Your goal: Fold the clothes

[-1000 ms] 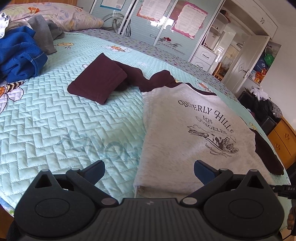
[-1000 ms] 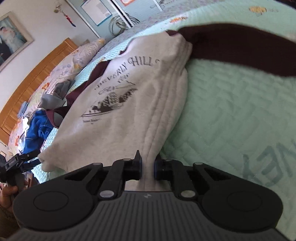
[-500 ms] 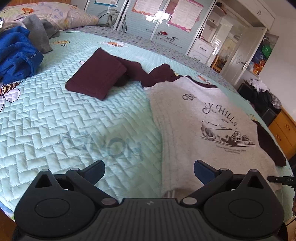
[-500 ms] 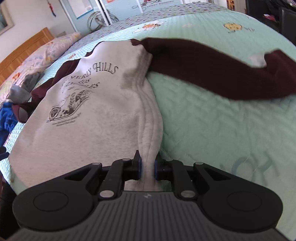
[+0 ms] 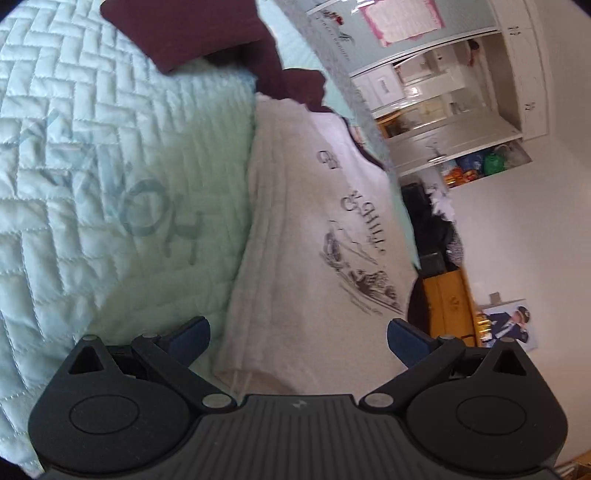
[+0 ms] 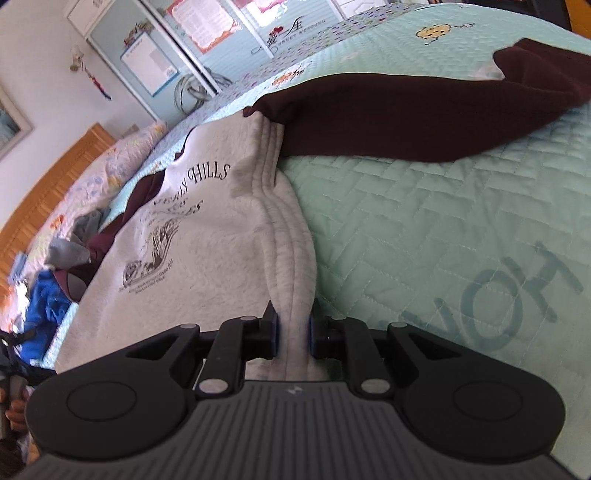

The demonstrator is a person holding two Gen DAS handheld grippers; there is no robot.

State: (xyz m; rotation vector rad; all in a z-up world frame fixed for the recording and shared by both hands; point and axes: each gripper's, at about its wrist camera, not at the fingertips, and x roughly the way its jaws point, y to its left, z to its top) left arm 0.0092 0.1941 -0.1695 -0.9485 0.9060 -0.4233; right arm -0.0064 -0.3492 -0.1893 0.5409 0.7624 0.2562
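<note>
A grey sweatshirt (image 5: 314, 240) with a black "Beverly Hills" print lies flat on the mint quilted bed (image 5: 92, 184). My left gripper (image 5: 297, 332) is open and rolled to one side, low over the garment's near edge, with that edge between its fingers and untouched. In the right wrist view the sweatshirt (image 6: 207, 258) runs away from my right gripper (image 6: 293, 328), which is shut on a bunched ridge of its side edge. Its maroon sleeve (image 6: 406, 118) stretches out to the right across the quilt (image 6: 443, 221). The other maroon sleeve (image 5: 184, 29) lies folded at the far left.
A blue garment (image 6: 44, 310) and grey clothes lie near the flowered pillow (image 6: 122, 155) and wooden headboard (image 6: 48, 184). Wardrobe doors (image 6: 207, 37) stand beyond the bed. A wooden cabinet (image 5: 447, 302) and a dark pile (image 5: 432, 221) stand off the bed's far side.
My left gripper has rolled and dropped closer to the sweatshirt's near edge. My right gripper, still gripping the fabric, has drawn it along, and the maroon sleeve now lies spread out.
</note>
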